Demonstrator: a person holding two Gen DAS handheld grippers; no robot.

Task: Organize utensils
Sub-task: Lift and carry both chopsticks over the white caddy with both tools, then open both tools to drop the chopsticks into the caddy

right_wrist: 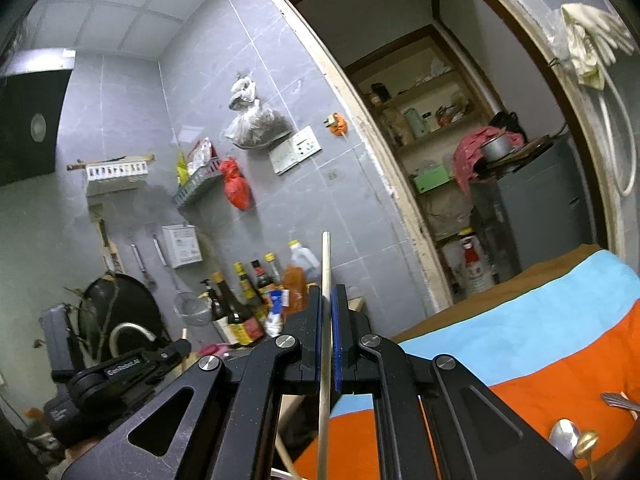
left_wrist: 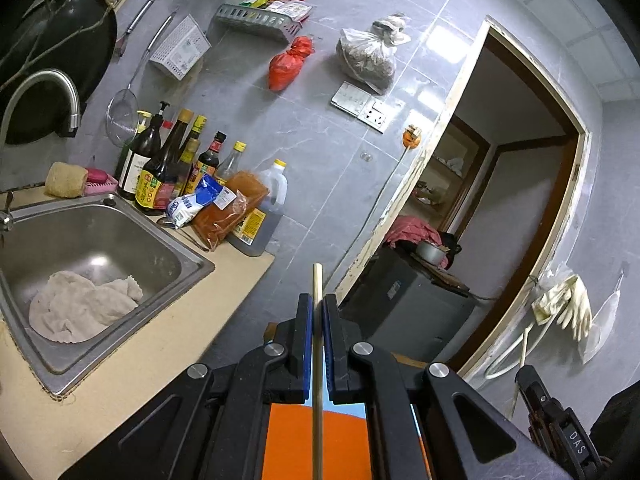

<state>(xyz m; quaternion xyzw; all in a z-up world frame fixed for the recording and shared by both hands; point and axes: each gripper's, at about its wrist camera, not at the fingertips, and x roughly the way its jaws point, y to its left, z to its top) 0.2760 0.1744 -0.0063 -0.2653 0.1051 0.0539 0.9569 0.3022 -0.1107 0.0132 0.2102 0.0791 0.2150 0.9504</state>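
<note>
My left gripper (left_wrist: 318,300) is shut on a thin brass-coloured chopstick (left_wrist: 317,360) that runs up between its blue pads, held in the air beside the counter. My right gripper (right_wrist: 329,292) is shut on a pale wooden chopstick (right_wrist: 325,264) that sticks up past its tips. Both are above an orange and blue striped cloth (right_wrist: 540,344). A silver spoon (right_wrist: 562,436), a gold-coloured spoon (right_wrist: 586,440) and a fork's tines (right_wrist: 618,400) lie on the cloth at the lower right of the right wrist view. The left gripper's body (right_wrist: 120,372) shows at the lower left there.
A steel sink (left_wrist: 100,240) with a white rag stands left, with sauce bottles (left_wrist: 168,168) behind it on the counter. A wok (left_wrist: 60,60), strainer and racks hang on the grey tiled wall. An open doorway (right_wrist: 460,140) leads to shelves and a grey cabinet.
</note>
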